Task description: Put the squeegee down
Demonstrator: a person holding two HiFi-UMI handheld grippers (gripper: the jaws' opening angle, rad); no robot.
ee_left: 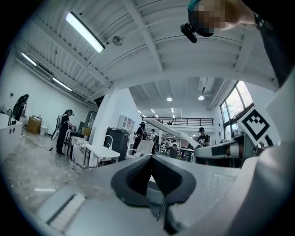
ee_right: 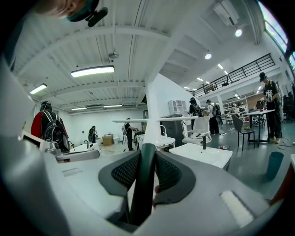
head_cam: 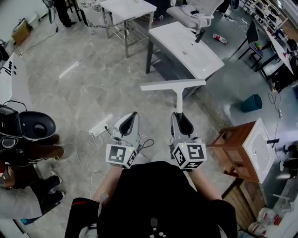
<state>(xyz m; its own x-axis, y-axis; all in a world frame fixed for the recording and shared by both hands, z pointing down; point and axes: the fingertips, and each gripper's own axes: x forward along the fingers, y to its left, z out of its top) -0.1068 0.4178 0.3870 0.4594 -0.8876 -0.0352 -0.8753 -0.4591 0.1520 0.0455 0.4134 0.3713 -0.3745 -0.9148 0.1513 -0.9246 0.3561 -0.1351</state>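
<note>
The squeegee has a long white blade on a white neck that ends in a dark handle. My right gripper is shut on that handle and holds the tool out level over the floor, blade crosswise at the far end. In the right gripper view the handle runs up between the two black pads, and the blade crosses the picture above them. My left gripper is beside the right one, shut with nothing in it. In the left gripper view its pads meet at the tip, and the squeegee blade shows to the right.
A white basin top on a metal frame stands ahead, with a second white table behind it. To the right are a wooden cabinet with a sink and a teal bin. A power strip and cables lie on the floor at left, near a person.
</note>
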